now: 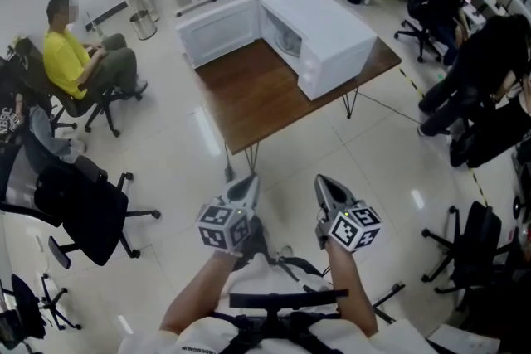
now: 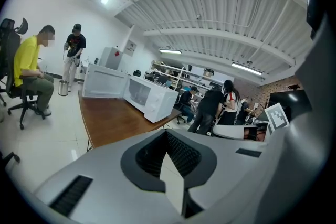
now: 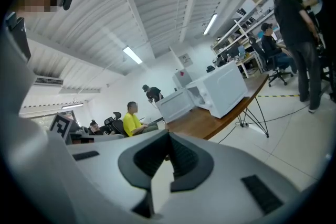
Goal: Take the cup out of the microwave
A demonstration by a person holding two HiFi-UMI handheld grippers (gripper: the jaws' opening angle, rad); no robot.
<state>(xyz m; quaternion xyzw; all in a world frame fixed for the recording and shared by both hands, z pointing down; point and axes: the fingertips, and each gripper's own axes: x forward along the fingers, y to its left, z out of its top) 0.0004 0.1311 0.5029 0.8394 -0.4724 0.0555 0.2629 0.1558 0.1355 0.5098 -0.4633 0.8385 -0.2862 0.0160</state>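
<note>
Jaws are together on the left gripper [image 1: 246,181] and right gripper [image 1: 324,181]; unless parted, the unseen cup inside the white box-shaped microwave [image 1: 332,46] could be knocked over

Right gripper [image 3: 167,136]: jaws closed tip to tip, nothing between them.
Microwave [image 3: 224,89]: white, standing on the wooden worktop [image 3: 210,120] well beyond the gripper.
Microwave door [image 3: 176,104]: swung open to the left.
Seated person [image 3: 131,122]: yellow shirt, left of the worktop.
Standing person [image 3: 154,93]: dark clothes, behind the door.
Right edge: another standing person [image 3: 296,23] in black, on the pale floor [image 3: 294,134].
</note>
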